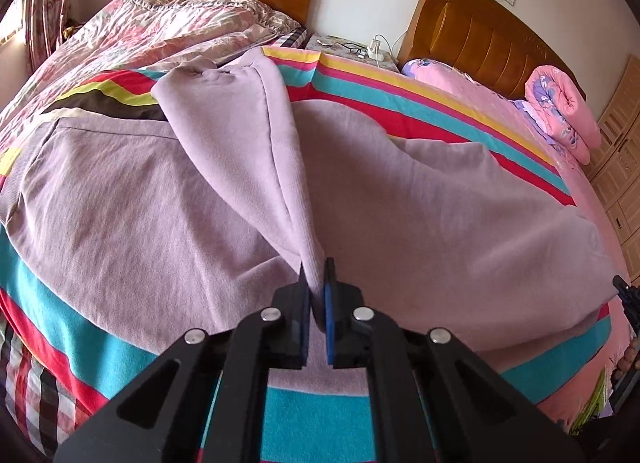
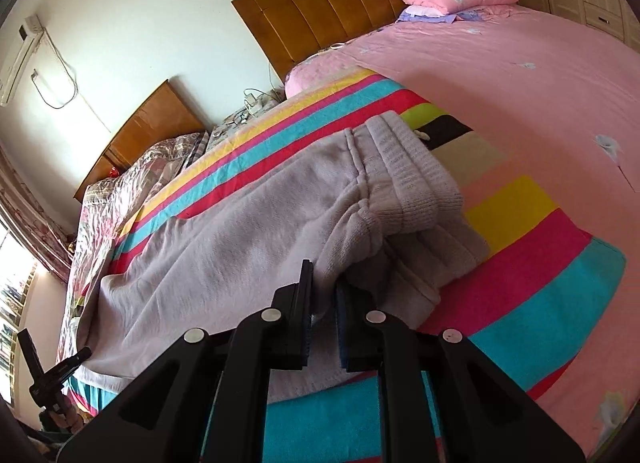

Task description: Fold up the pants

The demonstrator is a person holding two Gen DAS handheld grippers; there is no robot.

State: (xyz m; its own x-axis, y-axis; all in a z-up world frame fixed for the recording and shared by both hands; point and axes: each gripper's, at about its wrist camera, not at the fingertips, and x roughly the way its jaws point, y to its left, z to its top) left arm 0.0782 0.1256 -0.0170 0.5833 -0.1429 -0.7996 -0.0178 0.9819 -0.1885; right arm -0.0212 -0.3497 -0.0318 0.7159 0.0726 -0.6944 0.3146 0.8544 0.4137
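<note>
Both our claws pinch the lilac pants on the striped blanket.

Left wrist view: our left gripper is narrowed on a raised fold of the pants, lifted near the striped blanket's near edge. Right wrist view: our right gripper clamps the pants beside the ribbed waistband; the cloth lies across the blanket.

Pants on blanket — on bed.

Bright window daylight, sharp focus, strong fisheye warping at edges.
</note>
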